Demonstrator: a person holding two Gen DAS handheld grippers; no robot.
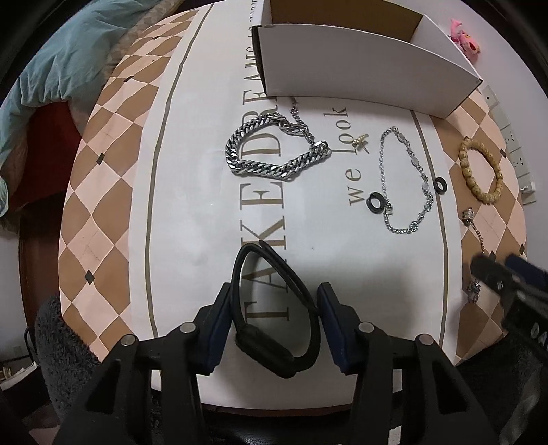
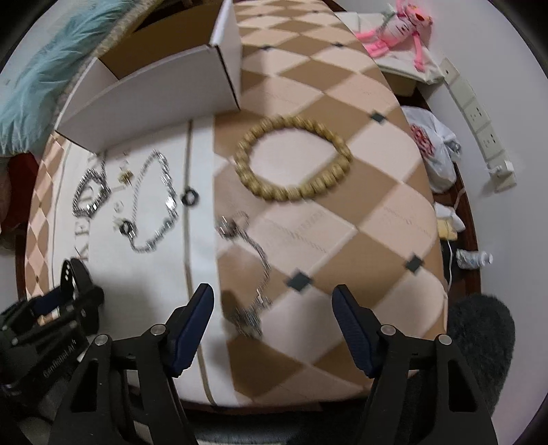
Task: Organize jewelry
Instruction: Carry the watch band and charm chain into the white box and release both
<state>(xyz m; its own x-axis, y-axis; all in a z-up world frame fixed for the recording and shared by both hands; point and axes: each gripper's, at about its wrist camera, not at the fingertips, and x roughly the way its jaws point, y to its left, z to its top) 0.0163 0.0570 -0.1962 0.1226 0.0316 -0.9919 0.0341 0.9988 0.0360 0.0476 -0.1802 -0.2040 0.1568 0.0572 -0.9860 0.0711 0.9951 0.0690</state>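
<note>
My left gripper (image 1: 274,304) is shut on a black band bracelet (image 1: 274,315) just above the cloth. Ahead lie a thick silver chain bracelet (image 1: 274,147), a thin silver link bracelet (image 1: 407,178), two black rings (image 1: 376,202) (image 1: 439,185), a small gold piece (image 1: 359,140) and a wooden bead bracelet (image 1: 481,171). The white cardboard box (image 1: 359,75) stands open at the far side. My right gripper (image 2: 272,304) is open and empty above a silver chain with a pendant (image 2: 253,274). The bead bracelet (image 2: 293,157) lies beyond it.
The table carries a checkered cloth (image 2: 342,219) with a white lettered middle. A pink plush toy (image 2: 397,27), a power strip (image 2: 479,126) and a plastic bag (image 2: 431,147) lie off the right edge. A blue blanket (image 1: 61,61) lies at the far left.
</note>
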